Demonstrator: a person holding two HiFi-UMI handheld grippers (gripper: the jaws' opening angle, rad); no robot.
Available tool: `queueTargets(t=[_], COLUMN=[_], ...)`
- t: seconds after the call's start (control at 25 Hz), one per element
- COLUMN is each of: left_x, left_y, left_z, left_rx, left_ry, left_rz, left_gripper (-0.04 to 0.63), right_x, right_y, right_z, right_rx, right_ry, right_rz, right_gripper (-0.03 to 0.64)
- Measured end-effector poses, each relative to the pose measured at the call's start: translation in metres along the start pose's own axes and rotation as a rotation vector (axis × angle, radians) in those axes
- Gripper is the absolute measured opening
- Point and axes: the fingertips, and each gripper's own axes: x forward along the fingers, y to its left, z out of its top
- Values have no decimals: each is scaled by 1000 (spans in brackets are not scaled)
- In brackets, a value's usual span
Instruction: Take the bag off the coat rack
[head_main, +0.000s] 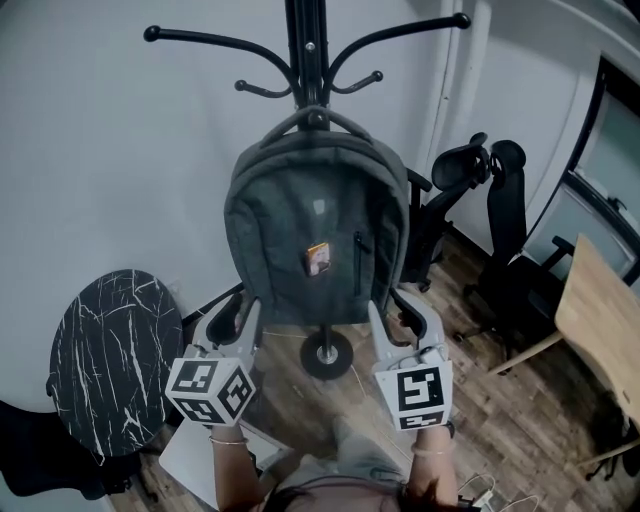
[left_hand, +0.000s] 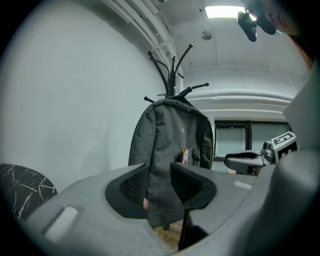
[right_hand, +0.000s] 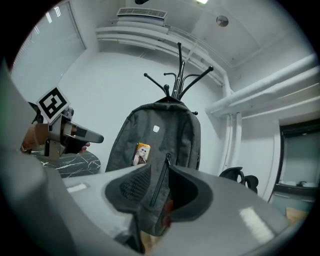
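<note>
Backpack (head_main: 318, 225) hangs on the coat rack (head_main: 305, 40); your left gripper (head_main: 235, 312) and right gripper (head_main: 402, 312) gape at its 7 and 5 o'clock.

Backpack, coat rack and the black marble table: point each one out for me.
backpack (head_main: 300, 215), head view, middle of its grey front panel.
coat rack (head_main: 305, 35), head view, the black pole above the bag.
marble table (head_main: 115, 360), head view, middle of its white-veined top.
</note>
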Motion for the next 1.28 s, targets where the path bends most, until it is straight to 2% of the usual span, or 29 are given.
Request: queueTargets(t=[0.48, 0.84, 1.28], left_x=[35, 56, 74], left_y=[33, 42, 54], left_z=[0, -21, -42], left_rx=[13, -2, -24], left_ry=[37, 114, 202], left_rz=[62, 56, 25], left_gripper=[183, 207, 255], right_x=[37, 56, 77], right_y=[-39, -50, -59], right_z=[-26, -47, -67], right_rx=[2, 41, 164], right_ry=[61, 108, 149], right_rz=[-22, 9, 62], right_gripper=[184, 229, 275])
